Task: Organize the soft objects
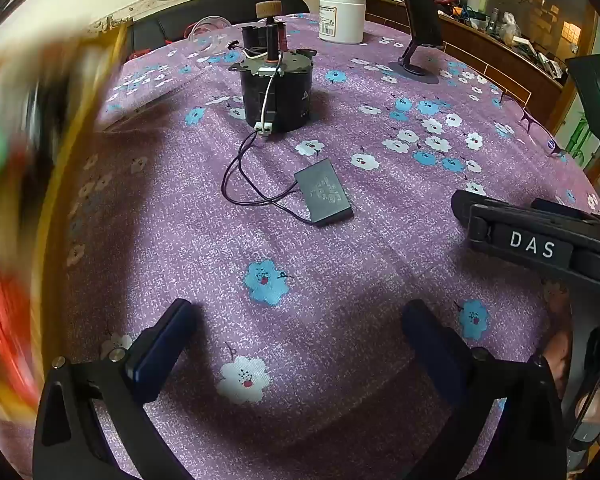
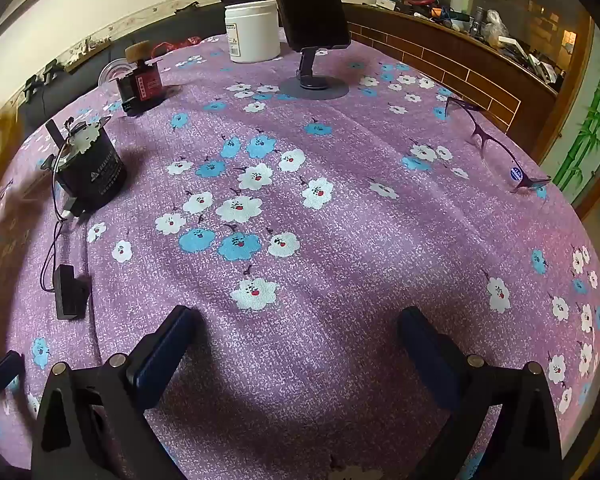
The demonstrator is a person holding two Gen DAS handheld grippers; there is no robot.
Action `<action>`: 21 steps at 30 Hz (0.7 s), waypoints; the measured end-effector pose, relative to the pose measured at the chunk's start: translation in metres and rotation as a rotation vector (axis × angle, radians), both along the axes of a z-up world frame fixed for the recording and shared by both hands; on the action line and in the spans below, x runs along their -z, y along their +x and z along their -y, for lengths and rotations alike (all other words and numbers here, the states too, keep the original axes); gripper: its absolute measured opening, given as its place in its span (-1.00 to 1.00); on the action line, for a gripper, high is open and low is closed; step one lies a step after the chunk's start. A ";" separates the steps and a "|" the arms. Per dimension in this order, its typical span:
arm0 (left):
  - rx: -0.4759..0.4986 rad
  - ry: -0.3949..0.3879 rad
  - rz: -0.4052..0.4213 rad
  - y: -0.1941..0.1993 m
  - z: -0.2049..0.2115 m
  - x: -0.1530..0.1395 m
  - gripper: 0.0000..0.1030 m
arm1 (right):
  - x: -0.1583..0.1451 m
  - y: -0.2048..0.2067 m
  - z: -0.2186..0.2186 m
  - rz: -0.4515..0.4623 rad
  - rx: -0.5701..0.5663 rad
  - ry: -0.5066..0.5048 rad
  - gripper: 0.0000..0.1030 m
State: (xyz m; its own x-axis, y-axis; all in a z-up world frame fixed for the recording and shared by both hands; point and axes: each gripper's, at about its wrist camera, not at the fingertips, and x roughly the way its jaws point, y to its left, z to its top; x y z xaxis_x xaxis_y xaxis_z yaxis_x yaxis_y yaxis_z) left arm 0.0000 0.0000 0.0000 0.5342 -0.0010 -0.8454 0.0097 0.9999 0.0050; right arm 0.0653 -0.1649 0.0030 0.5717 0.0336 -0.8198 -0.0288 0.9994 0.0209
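A blurred, many-coloured object [image 1: 8, 200] with yellow, red and green fills the left edge of the left wrist view; its shape cannot be made out. My left gripper [image 1: 300, 336] is open and empty, low over the purple flowered tablecloth [image 1: 300, 240]. My right gripper [image 2: 296, 340] is open and empty over the same cloth [image 2: 340, 220]. The right gripper's body, marked DAS [image 1: 532, 244], shows at the right of the left wrist view. No soft object shows clearly in the right wrist view.
A black cylindrical motor [image 1: 274, 92] [image 2: 90, 172] with wires leads to a flat black capacitor [image 1: 326, 198] [image 2: 69, 292]. A white jar [image 1: 342, 16] [image 2: 253, 30], a phone stand [image 1: 418, 52] [image 2: 314, 80], a red servo [image 2: 142, 86] and purple glasses [image 2: 496, 148] stand farther back.
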 end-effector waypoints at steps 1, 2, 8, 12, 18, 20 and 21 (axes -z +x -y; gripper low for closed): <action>0.000 -0.002 0.000 0.000 0.000 0.000 1.00 | 0.000 0.000 0.000 -0.001 0.000 -0.006 0.98; 0.000 -0.001 0.000 0.000 0.000 0.000 1.00 | 0.000 0.000 0.000 -0.005 0.000 0.001 0.98; 0.000 0.000 0.000 0.000 0.000 0.000 1.00 | 0.000 0.000 0.000 -0.005 0.000 0.003 0.98; 0.000 -0.001 0.000 0.000 0.000 0.000 1.00 | 0.000 -0.001 0.001 -0.004 0.000 0.005 0.98; 0.000 -0.001 0.000 0.000 0.002 0.001 1.00 | 0.000 0.000 0.001 -0.005 0.000 0.004 0.98; 0.000 -0.001 0.000 0.000 0.002 0.000 1.00 | 0.000 0.001 0.000 -0.005 0.000 0.004 0.98; 0.000 -0.001 0.000 0.000 0.002 0.000 1.00 | 0.000 0.001 0.000 -0.005 0.000 0.004 0.98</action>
State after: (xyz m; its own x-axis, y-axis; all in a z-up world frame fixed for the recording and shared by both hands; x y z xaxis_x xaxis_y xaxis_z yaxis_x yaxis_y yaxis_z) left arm -0.0003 -0.0021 -0.0001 0.5345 -0.0017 -0.8451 0.0097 0.9999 0.0041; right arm 0.0659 -0.1652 0.0030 0.5674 0.0370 -0.8226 -0.0288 0.9993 0.0251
